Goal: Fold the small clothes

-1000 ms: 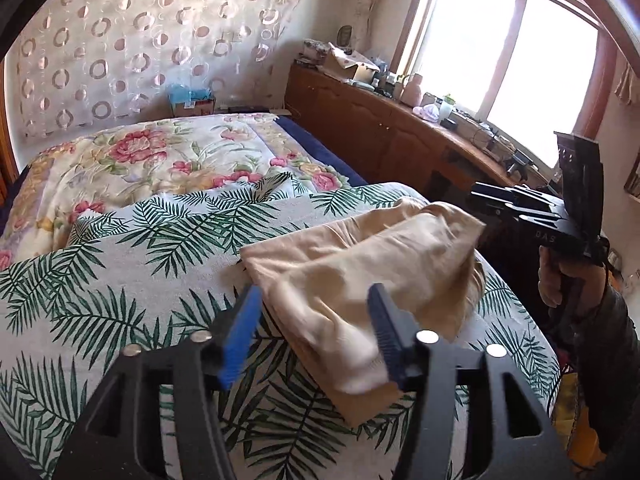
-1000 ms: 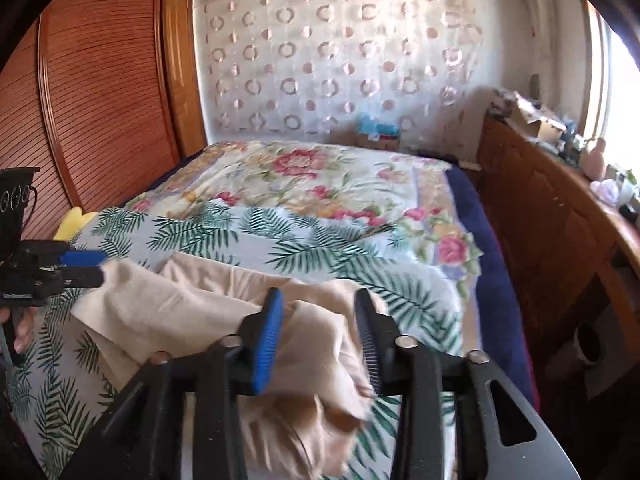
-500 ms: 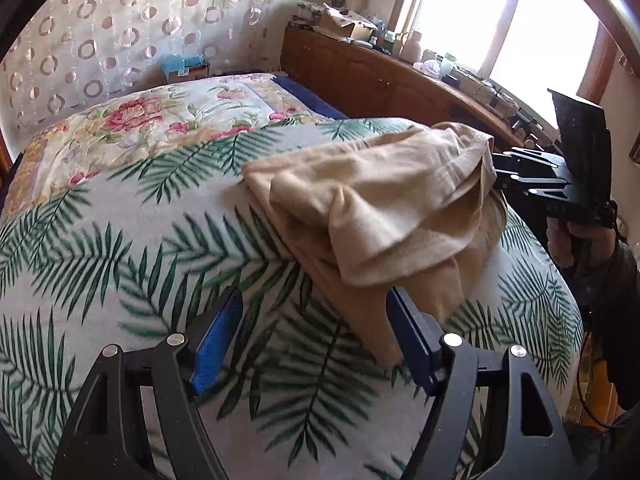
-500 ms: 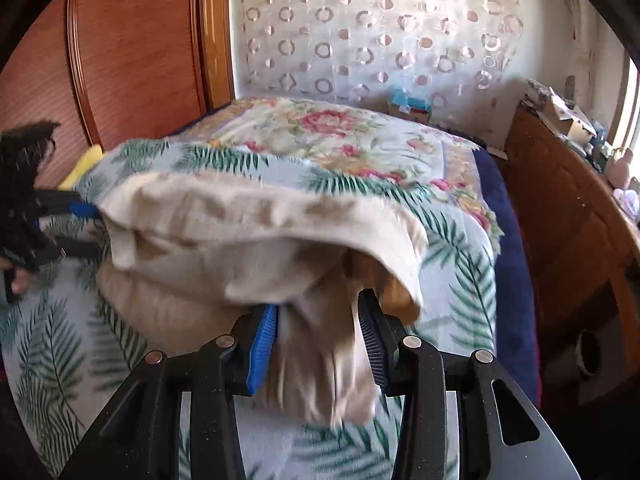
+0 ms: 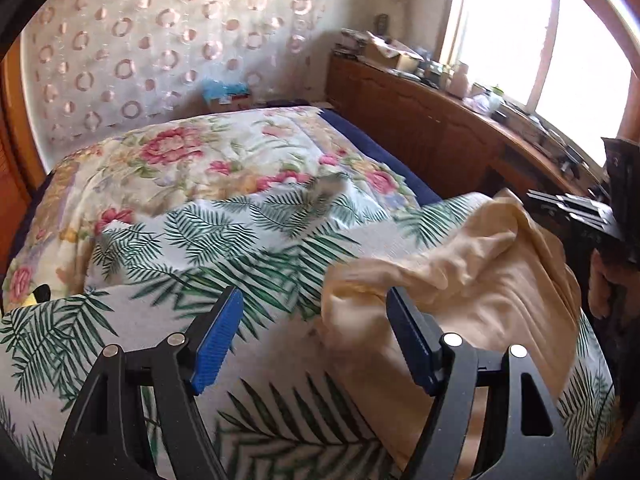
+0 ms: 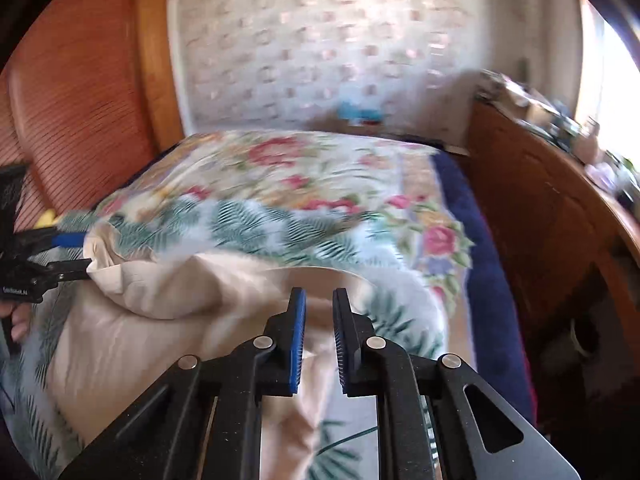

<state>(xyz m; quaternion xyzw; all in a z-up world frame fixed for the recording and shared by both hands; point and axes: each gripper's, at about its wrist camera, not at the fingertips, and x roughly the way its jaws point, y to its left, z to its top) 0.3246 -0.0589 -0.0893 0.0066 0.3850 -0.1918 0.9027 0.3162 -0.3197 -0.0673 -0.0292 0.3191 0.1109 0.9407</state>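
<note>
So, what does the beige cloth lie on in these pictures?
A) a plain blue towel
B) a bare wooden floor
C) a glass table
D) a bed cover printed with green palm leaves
D: the beige cloth rests on the bed cover, whose white fabric shows green palm leaves around and under the cloth.
</note>
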